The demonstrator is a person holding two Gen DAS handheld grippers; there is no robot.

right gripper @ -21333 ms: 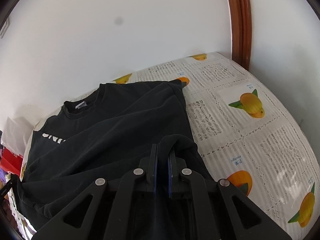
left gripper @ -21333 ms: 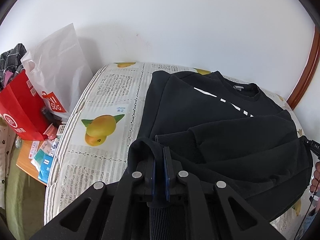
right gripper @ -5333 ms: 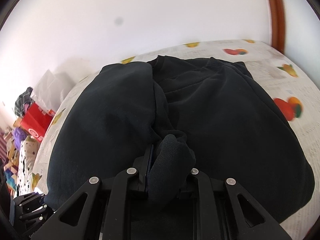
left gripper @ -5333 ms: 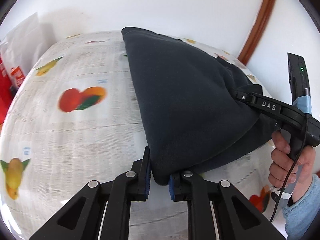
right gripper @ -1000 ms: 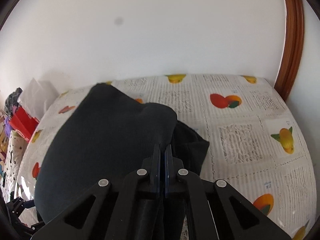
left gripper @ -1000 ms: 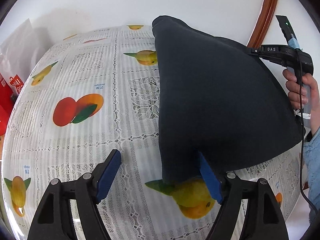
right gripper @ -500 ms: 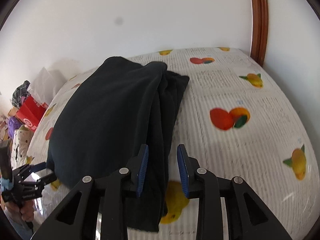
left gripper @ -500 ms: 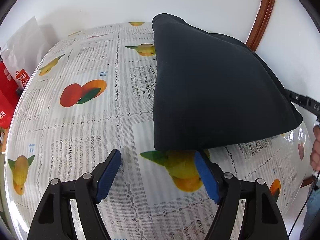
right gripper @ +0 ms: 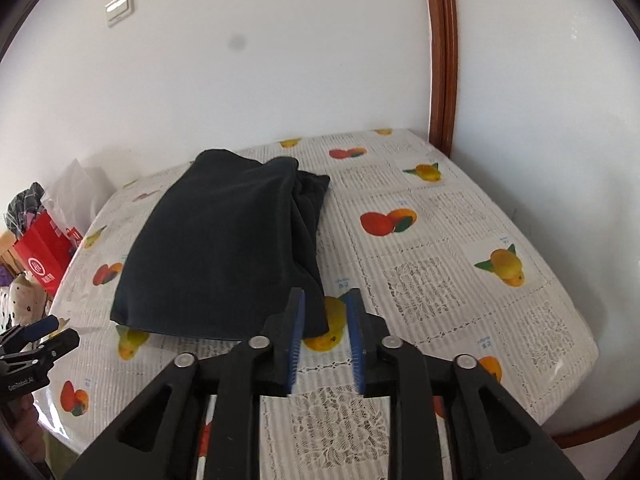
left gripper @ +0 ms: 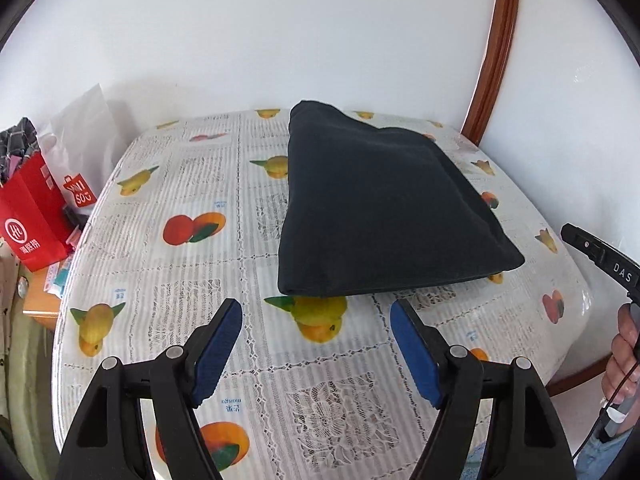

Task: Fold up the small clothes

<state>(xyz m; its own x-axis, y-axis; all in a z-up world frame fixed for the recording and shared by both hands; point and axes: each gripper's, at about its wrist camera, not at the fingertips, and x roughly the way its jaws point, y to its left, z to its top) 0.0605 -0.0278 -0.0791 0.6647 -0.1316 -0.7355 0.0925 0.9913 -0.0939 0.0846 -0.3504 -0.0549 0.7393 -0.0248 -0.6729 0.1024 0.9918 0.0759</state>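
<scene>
- The black sweatshirt (left gripper: 384, 216) is lying folded into a thick, roughly rectangular bundle on the table (left gripper: 168, 288), toward the far wall and kinda middle-right in the left wrist view; nothing is being held on it right now.
- From the right wrist view, the stacked layers of the sweatshirt (right gripper: 224, 248) are being shown along its right edge, bunched a little at the far corner.
- The table is being covered by a lace-patterned cloth printed with fruit (right gripper: 386, 222), with clear plastic over it.
- The left gripper (left gripper: 316, 344) is being held above the near part of the table, blue pads spread wide apart, nothing between them, clear of the bundle's near edge.
- The right gripper (right gripper: 324, 340) is being held just off the bundle's near right corner; its jaws have just been opening, a narrow gap is being shown between the pads, and no fabric is being pinched.
- A hand (left gripper: 624, 356) is being seen at the right edge of the left wrist view, wrapped around the other gripper's handle.
- A red shopping bag (left gripper: 30, 216) and a white plastic bag (left gripper: 86, 128) are being kept beside the table's left end, against the wall.
</scene>
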